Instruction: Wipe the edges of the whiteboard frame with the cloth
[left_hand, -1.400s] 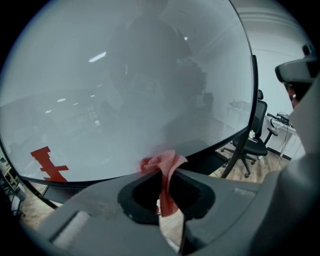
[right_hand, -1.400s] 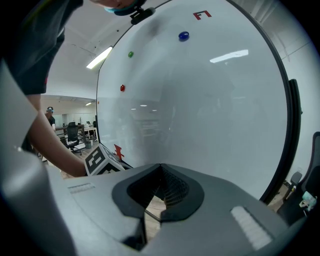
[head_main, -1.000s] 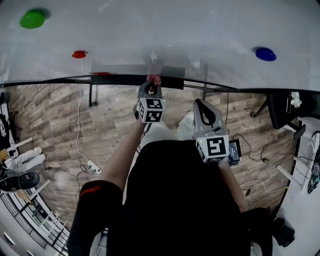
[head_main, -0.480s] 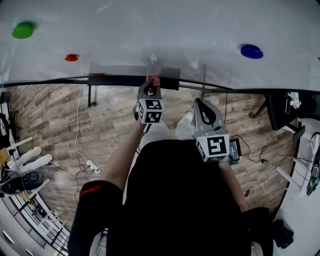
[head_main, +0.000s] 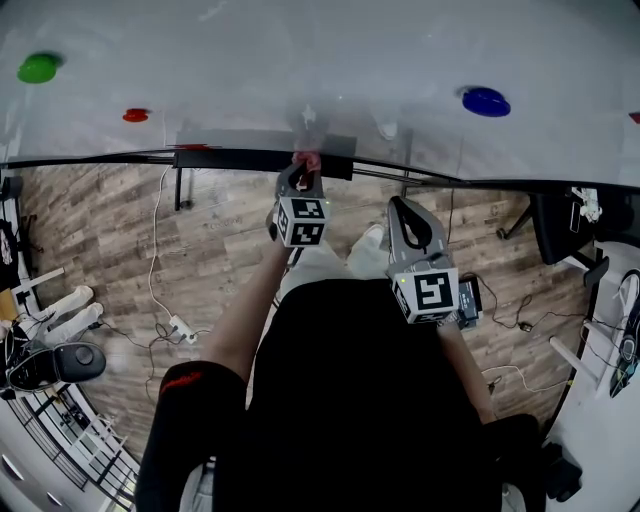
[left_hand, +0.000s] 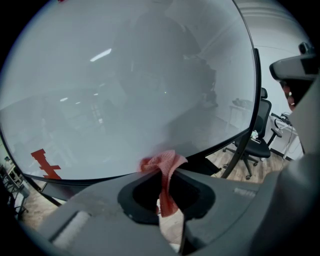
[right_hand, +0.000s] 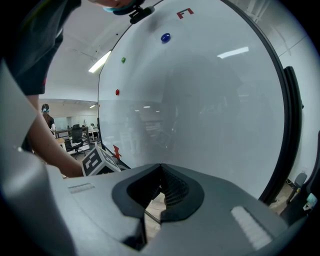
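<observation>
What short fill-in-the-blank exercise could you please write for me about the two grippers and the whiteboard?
1. The left gripper is shut on a red ____.
2. The right gripper, its jaws together, holds ____.
3. On the whiteboard, the magnet furthest left in the head view is coloured ____.

Missing words: cloth; nothing; green.

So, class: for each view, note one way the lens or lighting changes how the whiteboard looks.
Head view: the whiteboard frame bows into a curve. Left gripper view: ceiling lights reflect in the whiteboard, and the cloth looks slightly soft. Right gripper view: black corners, and the frame bends round sharply.
</observation>
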